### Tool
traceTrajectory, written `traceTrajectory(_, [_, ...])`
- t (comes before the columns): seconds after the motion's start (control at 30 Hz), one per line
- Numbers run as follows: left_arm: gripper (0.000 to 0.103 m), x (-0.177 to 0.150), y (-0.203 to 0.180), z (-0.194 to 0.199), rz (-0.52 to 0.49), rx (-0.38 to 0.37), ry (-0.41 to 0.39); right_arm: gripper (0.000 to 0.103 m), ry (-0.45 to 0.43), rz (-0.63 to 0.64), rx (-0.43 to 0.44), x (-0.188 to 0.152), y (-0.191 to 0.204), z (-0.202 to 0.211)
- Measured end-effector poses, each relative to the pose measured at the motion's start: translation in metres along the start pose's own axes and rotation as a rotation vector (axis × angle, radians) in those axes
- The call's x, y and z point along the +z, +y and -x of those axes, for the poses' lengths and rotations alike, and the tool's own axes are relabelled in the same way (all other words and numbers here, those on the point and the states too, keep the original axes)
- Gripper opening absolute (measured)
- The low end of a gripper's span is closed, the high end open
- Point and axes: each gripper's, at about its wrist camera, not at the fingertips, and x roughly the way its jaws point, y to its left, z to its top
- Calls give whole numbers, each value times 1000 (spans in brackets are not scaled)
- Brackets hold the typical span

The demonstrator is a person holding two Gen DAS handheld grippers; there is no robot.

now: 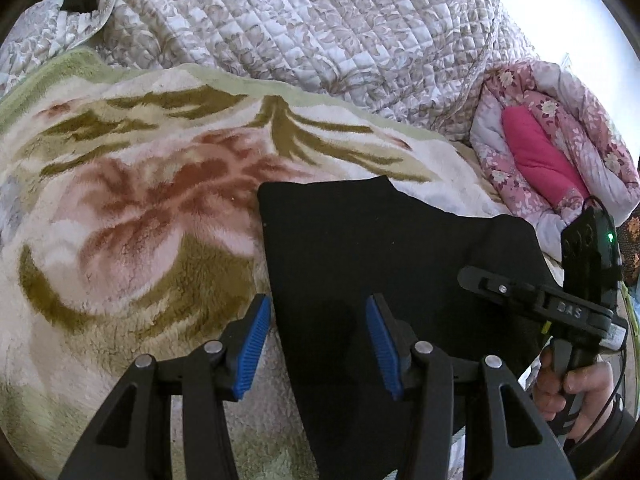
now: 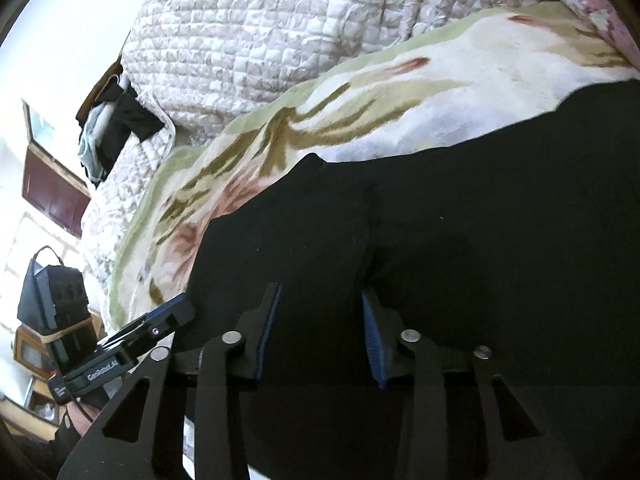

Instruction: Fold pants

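Black pants (image 1: 384,248) lie flat on a fleece floral blanket (image 1: 132,200) on a bed. My left gripper (image 1: 318,344) is open, its blue pads straddling the left edge of the pants, with nothing held. My right gripper (image 2: 320,336) is open just above the black pants (image 2: 460,220), empty. The right gripper also shows in the left wrist view (image 1: 520,292) at the right edge of the pants. The left gripper shows in the right wrist view (image 2: 160,324) at the pants' left edge.
A quilted grey-white bedspread (image 1: 312,28) is heaped behind the blanket. A pink floral quilt with a magenta lining (image 1: 548,148) lies at the right. Dark clothes (image 2: 116,128) hang at the bed's far end. The blanket (image 2: 360,92) extends beyond the pants.
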Motion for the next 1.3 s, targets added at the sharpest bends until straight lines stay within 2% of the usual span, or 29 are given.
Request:
traceTrajectory(0.03, [53, 0, 0, -1, -1, 0, 2, 6, 4, -14, -7, 3, -3, -4])
traceTrajectory(0.13, [53, 0, -1, -1, -5, 6, -2, 2, -15, -61, 13, 2, -8, 0])
traceTrajectory(0.27, [53, -1, -3, 4, -22, 14, -21, 2, -87, -37, -6, -9, -2, 24])
traceTrajectory(0.33, [53, -1, -4, 4, -27, 14, -21, 2, -72, -66, -53, -13, -13, 21])
traceTrajectory(0.4, [53, -1, -5, 2, -30, 7, -14, 2, -70, -94, -32, -13, -21, 20])
traceTrajectory(0.47, [53, -2, -8, 3, -39, 4, -16, 2, -81, -35, -64, -11, -11, 22])
traceTrajectory(0.57, [53, -3, -12, 6, -67, 19, -31, 3, -75, -12, -91, -11, -9, 20])
traceTrajectory(0.63, [53, -2, -13, 8, -71, 19, -35, 7, -92, 8, -128, -11, -8, 24])
traceTrajectory(0.73, [53, -1, -14, 12, -77, 20, -49, 13, -177, 71, -251, -12, -2, 44])
traceTrajectory(0.87, [53, -3, -19, 14, -92, 12, -53, 13, -194, 140, -193, -15, 11, 54])
traceTrajectory(0.93, [53, -6, -24, 11, -110, 2, -41, 13, -125, 169, -185, -19, 14, 38])
traceTrajectory(0.97, [53, -8, -27, 8, -122, 0, -29, 13, -73, 167, -212, -19, 11, 26])
traceTrajectory(1.03, [53, -12, -33, 1, -150, -1, -5, 11, -88, 158, -211, -18, 6, 24])
traceTrajectory(1.13, [53, -16, -40, 1, -190, 29, -10, 13, -121, 184, -263, -17, 12, 35])
traceTrajectory(1.3, [53, -19, -45, 8, -194, 40, -13, 13, -126, 236, -246, -36, 27, 47])
